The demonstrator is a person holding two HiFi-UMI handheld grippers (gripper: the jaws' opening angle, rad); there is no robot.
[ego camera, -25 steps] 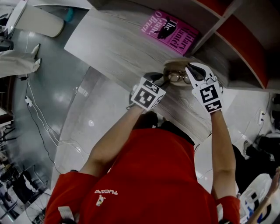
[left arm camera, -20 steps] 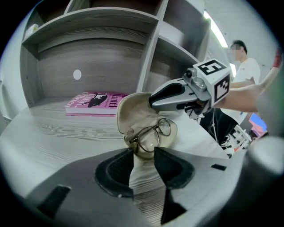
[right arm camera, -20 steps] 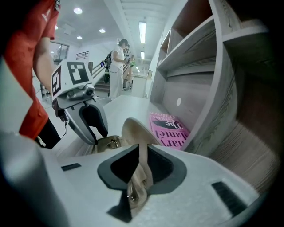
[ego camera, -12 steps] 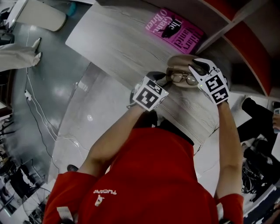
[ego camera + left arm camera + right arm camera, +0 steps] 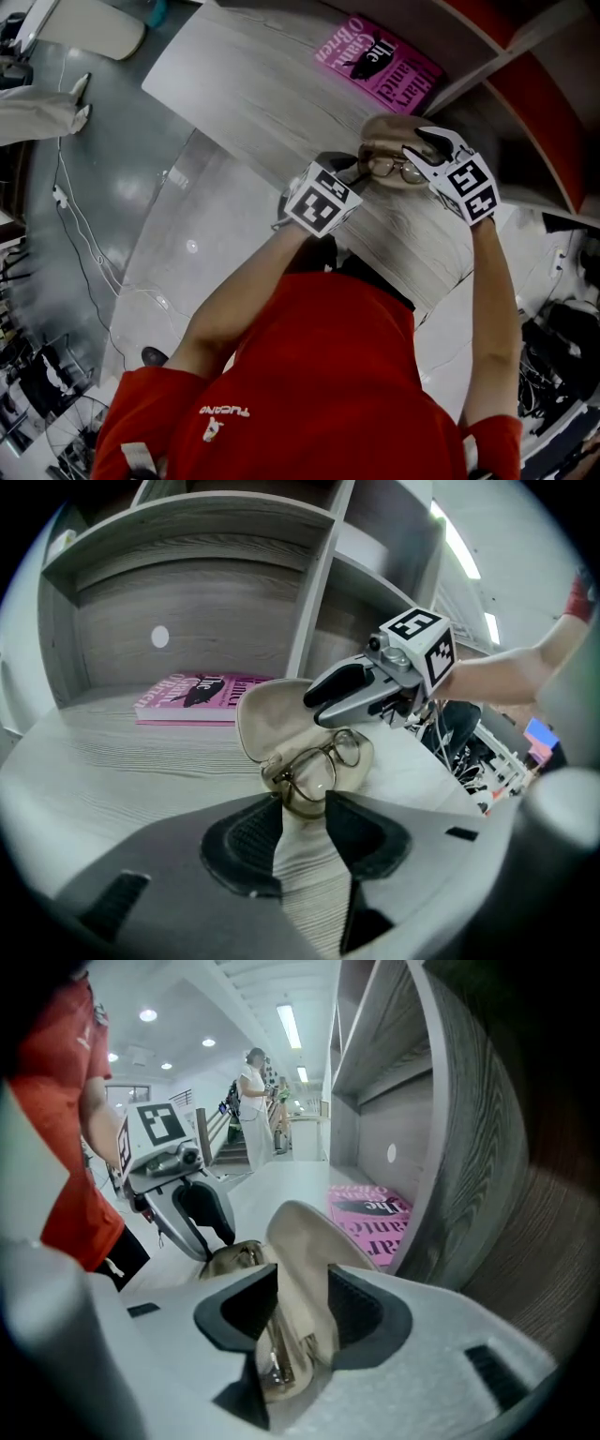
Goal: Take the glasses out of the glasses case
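In the head view, the open glasses case (image 5: 389, 127) lies on the grey table (image 5: 253, 84) near the pink book (image 5: 380, 66), with the glasses (image 5: 394, 169) inside it. In the left gripper view, your left gripper (image 5: 305, 802) is clenched on the case's near end. In the right gripper view, your right gripper (image 5: 302, 1302) has just been opening and now stands released, its jaws either side of the raised lid (image 5: 300, 1232).

Pale wood-grain tabletop (image 5: 253, 84) backs onto grey open shelving (image 5: 319, 592). Glossy grey floor (image 5: 122, 187), ceiling strip lights (image 5: 289, 1026), and perhaps stairs (image 5: 220, 1129) beyond.
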